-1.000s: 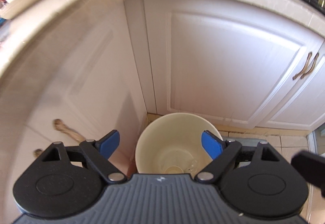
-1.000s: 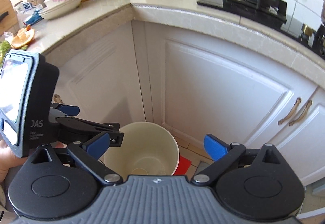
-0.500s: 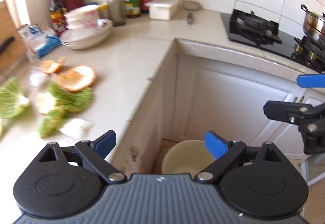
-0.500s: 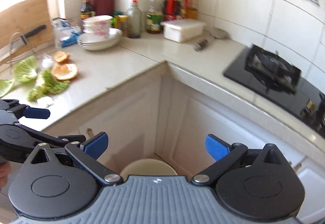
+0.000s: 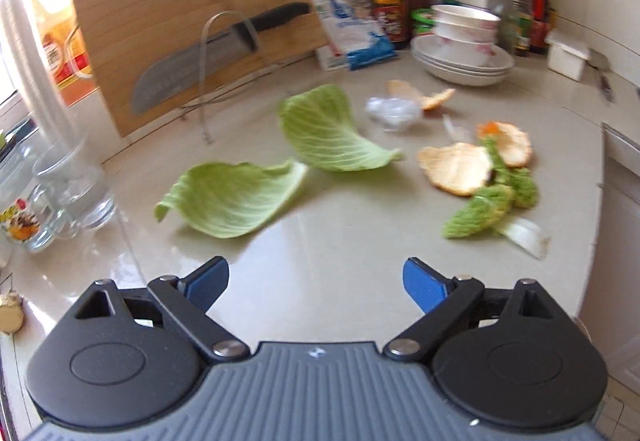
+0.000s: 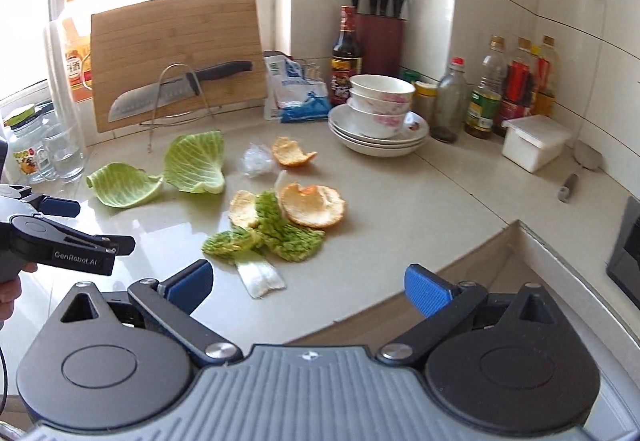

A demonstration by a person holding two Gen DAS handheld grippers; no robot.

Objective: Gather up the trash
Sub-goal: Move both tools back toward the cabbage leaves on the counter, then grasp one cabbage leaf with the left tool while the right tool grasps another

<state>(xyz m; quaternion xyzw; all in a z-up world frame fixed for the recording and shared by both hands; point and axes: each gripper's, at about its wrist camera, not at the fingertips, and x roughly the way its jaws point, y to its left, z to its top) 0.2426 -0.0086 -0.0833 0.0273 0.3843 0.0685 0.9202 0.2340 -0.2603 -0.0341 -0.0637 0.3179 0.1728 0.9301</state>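
Note:
Kitchen scraps lie on the beige counter [image 6: 400, 209]: two green cabbage leaves [image 5: 228, 197] [image 6: 196, 163], orange peels [image 5: 456, 167] [image 6: 312, 203], a crumpled clear plastic wrap [image 5: 392, 109] [image 6: 254, 161], and a leafy green stalk with a white stem [image 5: 492, 209] [image 6: 264, 233]. My left gripper [image 5: 316, 281] is open and empty above the counter, just short of the near cabbage leaf. My right gripper [image 6: 308, 283] is open and empty over the counter's front edge, near the white stem. The left gripper also shows in the right wrist view [image 6: 60, 229].
A bamboo cutting board [image 6: 176, 53] with a knife [image 6: 176, 89] on a wire rack stands at the back. Glass jars [image 5: 60, 193] sit at the left. Stacked bowls [image 6: 380, 113], sauce bottles [image 6: 512, 89], a white box [image 6: 536, 141] and a knife block [image 6: 380, 29] stand at the back right.
Both grippers have risen from the bin on the floor by the cabinets and swung left, up over the counter. Both stay open and empty.

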